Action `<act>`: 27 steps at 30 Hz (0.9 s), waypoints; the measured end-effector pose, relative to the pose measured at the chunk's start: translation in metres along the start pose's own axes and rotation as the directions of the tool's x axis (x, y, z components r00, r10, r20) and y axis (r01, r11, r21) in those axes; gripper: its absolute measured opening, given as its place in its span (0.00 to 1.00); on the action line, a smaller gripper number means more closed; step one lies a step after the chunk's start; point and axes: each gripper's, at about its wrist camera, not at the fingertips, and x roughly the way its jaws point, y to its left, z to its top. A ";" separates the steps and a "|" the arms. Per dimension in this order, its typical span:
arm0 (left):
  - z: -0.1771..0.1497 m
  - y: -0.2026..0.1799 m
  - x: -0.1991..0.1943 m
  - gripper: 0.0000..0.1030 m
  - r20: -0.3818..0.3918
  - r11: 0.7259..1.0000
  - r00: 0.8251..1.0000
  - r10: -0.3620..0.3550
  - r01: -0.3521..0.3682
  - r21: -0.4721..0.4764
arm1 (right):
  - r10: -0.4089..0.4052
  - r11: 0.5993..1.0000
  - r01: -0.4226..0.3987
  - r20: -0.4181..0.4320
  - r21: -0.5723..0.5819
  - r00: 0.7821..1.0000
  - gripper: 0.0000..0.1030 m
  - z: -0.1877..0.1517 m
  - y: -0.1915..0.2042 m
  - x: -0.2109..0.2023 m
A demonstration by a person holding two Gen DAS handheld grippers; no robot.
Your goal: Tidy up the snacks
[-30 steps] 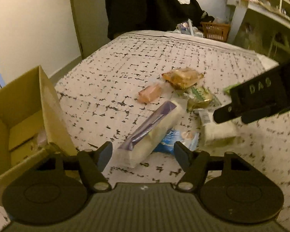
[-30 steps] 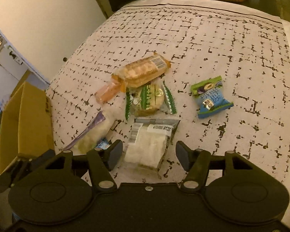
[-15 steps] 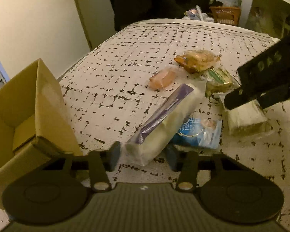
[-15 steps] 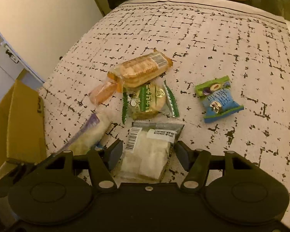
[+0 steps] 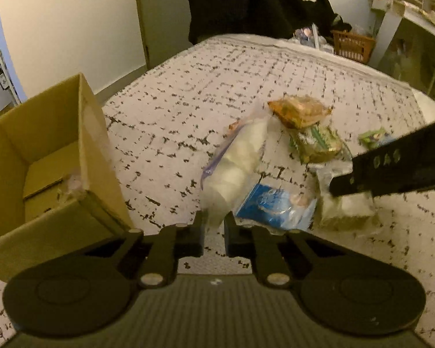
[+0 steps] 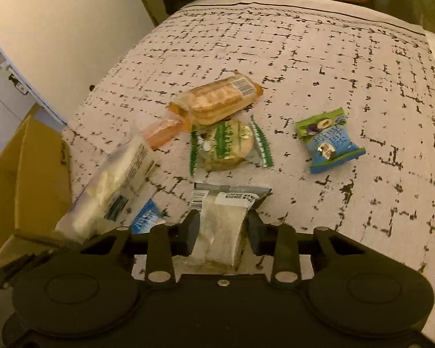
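The left gripper [image 5: 213, 233] has its jaws drawn in narrow and clamped on the near end of a long clear-wrapped pack of pale white snacks with a purple edge [image 5: 237, 162]. The pack runs up and away from the fingertips, its far end tilted off the white bedspread with a broken black grid print [image 5: 188, 110]; it looks blurred. In the right wrist view the same pack [image 6: 116, 182] slants at the left, above the cloth.

The right gripper [image 6: 221, 232] holds a clear packet of white squares with a barcode label [image 6: 221, 223] between its fingers. Its jaws are closing, and both pads sit against the packet's sides, pinching it. The packet's labelled top end pokes forward past the fingertips and lies on the cloth. From the left wrist view the right gripper [image 5: 348, 185] comes in from the right edge over that packet.

A small blue foil pouch [image 5: 275, 206] lies flat just beside the long pack, between the two grippers. Farther up are a round biscuit in a green-striped clear wrapper [image 6: 226, 145], an orange-tinted pack of stacked crackers [image 6: 217, 101] touching its far side, a small pinkish-orange wrapped bar [image 6: 162, 133] and, well apart to the right, a green-and-blue snack bag [image 6: 327, 142].

An open brown cardboard box [image 5: 55, 156] stands at the bed's left edge, just left of the left gripper.
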 end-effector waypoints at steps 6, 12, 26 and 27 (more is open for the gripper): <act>0.015 0.010 -0.027 0.08 0.044 0.998 0.999 -0.011 0.014 -0.064 | 0.028 1.000 -0.028 0.059 0.005 0.998 0.33 -0.002 0.011 -0.020; 0.029 0.019 -0.059 0.06 0.110 0.994 0.994 -0.020 0.031 -0.101 | 0.046 0.999 -0.048 0.119 0.017 0.992 0.33 -0.003 0.016 -0.041; 0.039 0.054 -0.103 0.00 0.202 0.984 0.979 -0.027 0.061 -0.169 | 0.129 0.992 -0.123 0.212 -0.040 0.969 0.32 -0.005 0.039 -0.070; 0.039 0.057 -0.106 0.00 0.209 0.982 0.977 -0.032 0.070 -0.175 | 0.133 0.991 -0.128 0.213 -0.038 0.968 0.32 -0.006 0.039 -0.071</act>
